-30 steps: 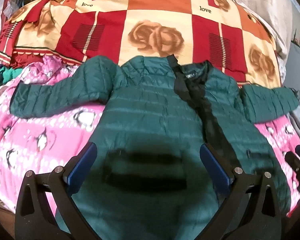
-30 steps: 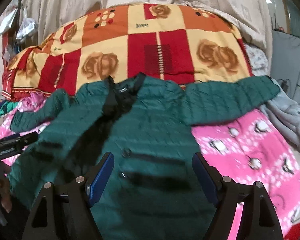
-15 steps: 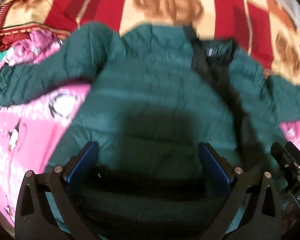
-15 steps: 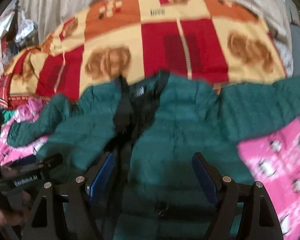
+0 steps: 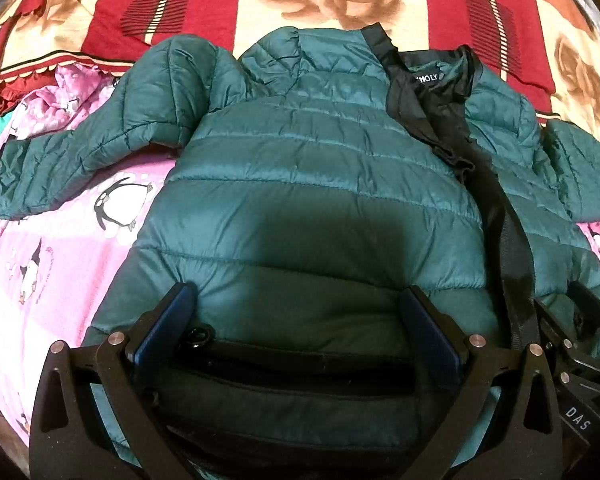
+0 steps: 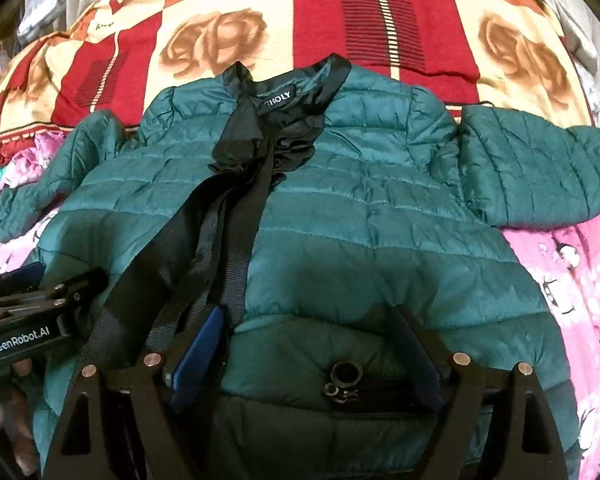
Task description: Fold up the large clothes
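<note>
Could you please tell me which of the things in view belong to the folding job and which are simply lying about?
Belonging to the job:
- green puffer jacket, spread flat with its front open
- left gripper, open over the jacket's hem
- right gripper, open over the hem too

Just lying about:
- pink penguin blanket under the jacket
- red rose-patterned blanket behind it

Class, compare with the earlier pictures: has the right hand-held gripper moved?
Yes. The right hand-held gripper has come down towards the jacket, jaws opening, with its pocket zip between them.
</note>
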